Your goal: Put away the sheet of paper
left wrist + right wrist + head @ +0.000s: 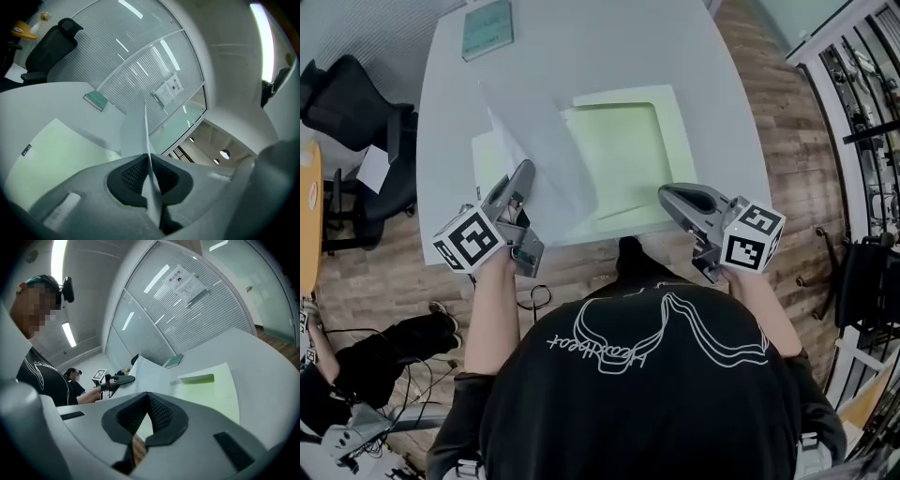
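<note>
With only the left gripper (525, 171) clamped on one edge of the sheet of paper (546, 155), which slopes over the pale green tray (673, 108), it could buckle or slide askew, since the closed right gripper (666, 195) seemingly holds nothing.

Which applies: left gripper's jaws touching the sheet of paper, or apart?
Touching. In its own view, the left gripper has its jaws shut on the sheet of paper.
</note>
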`<act>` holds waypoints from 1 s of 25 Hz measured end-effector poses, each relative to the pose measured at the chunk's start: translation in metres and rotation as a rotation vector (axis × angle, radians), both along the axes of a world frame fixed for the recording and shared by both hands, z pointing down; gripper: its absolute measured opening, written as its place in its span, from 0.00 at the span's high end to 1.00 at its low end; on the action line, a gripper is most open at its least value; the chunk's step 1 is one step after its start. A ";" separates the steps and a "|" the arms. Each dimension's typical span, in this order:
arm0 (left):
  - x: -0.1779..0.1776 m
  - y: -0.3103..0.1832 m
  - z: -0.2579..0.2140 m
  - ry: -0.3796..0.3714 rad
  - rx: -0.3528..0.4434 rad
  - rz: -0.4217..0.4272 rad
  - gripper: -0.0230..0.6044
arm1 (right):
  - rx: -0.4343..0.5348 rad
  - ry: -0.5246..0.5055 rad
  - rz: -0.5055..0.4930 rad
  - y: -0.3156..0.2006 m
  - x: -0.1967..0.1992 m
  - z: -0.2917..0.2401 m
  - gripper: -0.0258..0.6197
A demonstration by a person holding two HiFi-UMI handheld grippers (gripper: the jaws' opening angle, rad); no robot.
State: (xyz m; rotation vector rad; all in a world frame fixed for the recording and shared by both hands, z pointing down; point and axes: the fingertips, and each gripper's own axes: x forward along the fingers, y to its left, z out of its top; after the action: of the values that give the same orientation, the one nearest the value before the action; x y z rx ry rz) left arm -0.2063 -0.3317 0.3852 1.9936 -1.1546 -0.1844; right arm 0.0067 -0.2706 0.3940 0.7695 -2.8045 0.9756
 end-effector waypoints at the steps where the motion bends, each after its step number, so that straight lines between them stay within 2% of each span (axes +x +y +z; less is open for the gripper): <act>1: 0.000 -0.001 0.002 0.007 -0.006 -0.001 0.95 | -0.001 0.001 -0.001 -0.001 0.000 0.000 0.94; 5: -0.002 -0.002 0.015 0.024 -0.040 -0.002 0.95 | -0.004 0.007 -0.004 -0.002 0.001 0.002 0.94; 10: -0.010 -0.002 0.035 -0.016 -0.081 -0.005 0.95 | -0.017 0.018 0.006 -0.005 0.005 0.008 0.95; 25: -0.014 0.005 0.079 -0.048 -0.172 0.005 0.95 | -0.048 0.014 0.021 -0.010 0.010 0.018 0.94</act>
State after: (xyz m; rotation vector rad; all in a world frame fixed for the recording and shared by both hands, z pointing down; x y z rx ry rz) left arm -0.2202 -0.3272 0.4640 1.8582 -1.1557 -0.0340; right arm 0.0166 -0.2806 0.4119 0.7983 -2.7556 1.0323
